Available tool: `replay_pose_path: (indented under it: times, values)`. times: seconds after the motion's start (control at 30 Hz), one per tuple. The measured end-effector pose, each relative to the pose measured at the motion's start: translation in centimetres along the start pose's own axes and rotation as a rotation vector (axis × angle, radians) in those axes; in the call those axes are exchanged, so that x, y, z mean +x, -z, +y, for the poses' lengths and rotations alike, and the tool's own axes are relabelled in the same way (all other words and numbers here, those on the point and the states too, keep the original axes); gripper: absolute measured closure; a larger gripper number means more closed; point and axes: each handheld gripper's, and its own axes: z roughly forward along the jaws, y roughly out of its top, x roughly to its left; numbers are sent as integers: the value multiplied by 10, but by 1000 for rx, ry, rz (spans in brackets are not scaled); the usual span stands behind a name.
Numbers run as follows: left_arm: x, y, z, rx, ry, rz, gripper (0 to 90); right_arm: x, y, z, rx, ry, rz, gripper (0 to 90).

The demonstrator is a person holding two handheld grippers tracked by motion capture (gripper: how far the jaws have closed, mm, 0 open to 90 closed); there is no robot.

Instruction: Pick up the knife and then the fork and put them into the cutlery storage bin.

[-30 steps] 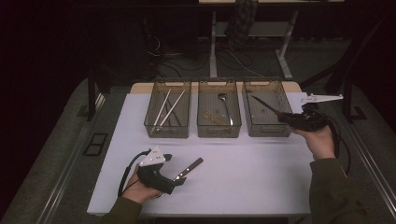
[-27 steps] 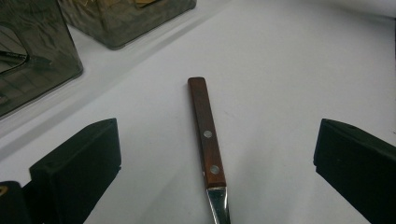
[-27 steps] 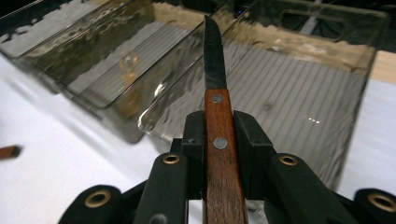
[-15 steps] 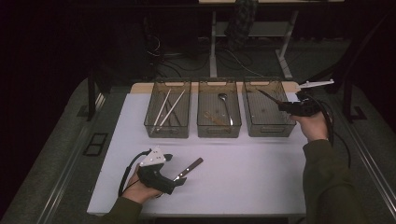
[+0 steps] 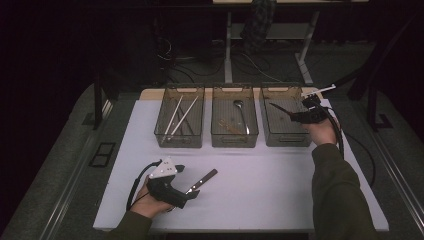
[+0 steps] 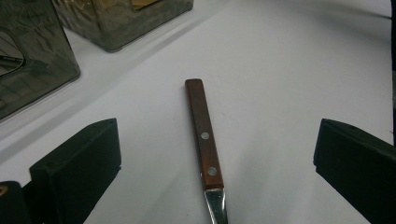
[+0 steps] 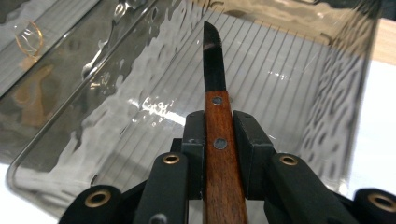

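A wood-handled knife (image 7: 214, 60) is clamped by its handle in my right gripper (image 7: 219, 126), which is shut on it. Its dark blade points down into the right clear bin (image 7: 116, 93). From above, that gripper (image 5: 296, 116) holds the knife (image 5: 279, 108) over the right bin (image 5: 285, 141). A second knife (image 6: 201, 116) lies flat on the white table, handle away from me, between the wide-apart jaws of my left gripper (image 6: 217, 140). In the high view the left gripper (image 5: 190, 196) rests open at the near left beside this knife (image 5: 204, 180).
The left bin (image 5: 179, 140) holds chopsticks (image 5: 179, 116). A spoon (image 5: 241, 114) and small brownish pieces lie in the middle bin (image 5: 234, 140). All three bins stand in a row at the back of the white table (image 5: 260, 195). Dark floor and cables lie beyond.
My right gripper has carried its knife away from me and a little left, from beside the right bin to over it. The left gripper and the table knife have stayed put.
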Motion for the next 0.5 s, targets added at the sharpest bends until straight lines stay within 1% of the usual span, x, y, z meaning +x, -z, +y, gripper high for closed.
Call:
replay_pose_path:
  times: [0.3, 0.5]
  values:
    - [0, 0, -1, -2, 5, -10, 0, 5, -17, 2, 45, 7, -6, 753]
    - [1, 0, 0, -3, 7, -12, 0, 5, -22, 0, 68, 16, -17, 751]
